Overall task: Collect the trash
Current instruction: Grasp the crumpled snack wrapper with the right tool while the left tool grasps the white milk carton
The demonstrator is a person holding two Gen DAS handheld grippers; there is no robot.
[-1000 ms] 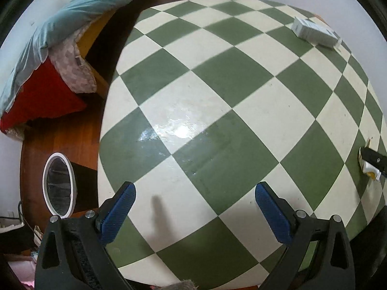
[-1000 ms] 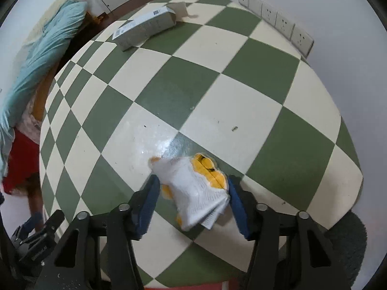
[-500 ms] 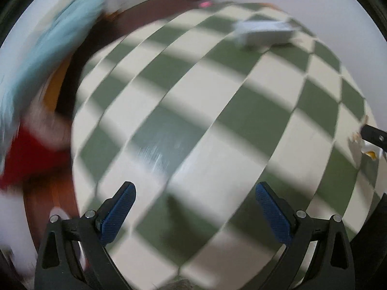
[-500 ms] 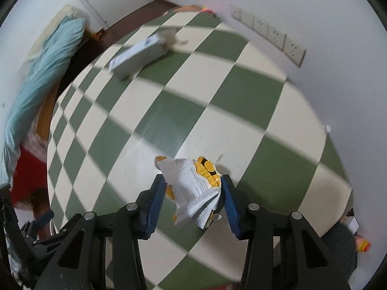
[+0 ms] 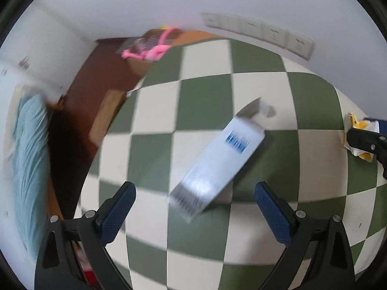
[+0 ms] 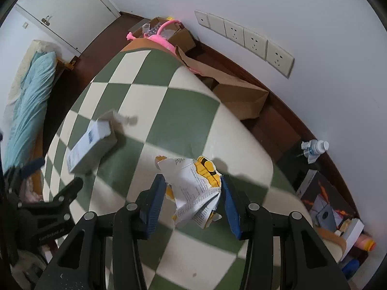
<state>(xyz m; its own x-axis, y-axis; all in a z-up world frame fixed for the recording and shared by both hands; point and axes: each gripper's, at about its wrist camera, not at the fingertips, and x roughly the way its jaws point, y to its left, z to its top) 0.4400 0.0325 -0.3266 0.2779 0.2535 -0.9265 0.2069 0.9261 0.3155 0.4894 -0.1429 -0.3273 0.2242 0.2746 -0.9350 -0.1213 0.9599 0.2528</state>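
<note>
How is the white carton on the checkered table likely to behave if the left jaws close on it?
The white carton has an open end flap, so it is probably empty, light, and easily crushed. Lying flat, it likely slides rather than rolls. The left gripper is open wide enough to straddle it.

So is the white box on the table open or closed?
Open: the box lies flat on the table, its far end flap sticking out.

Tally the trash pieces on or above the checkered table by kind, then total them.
Crumpled paper wrapper, held in the right gripper: 1
White carton box, lying on the table ahead of the open left gripper: 1
Total: 2
</note>
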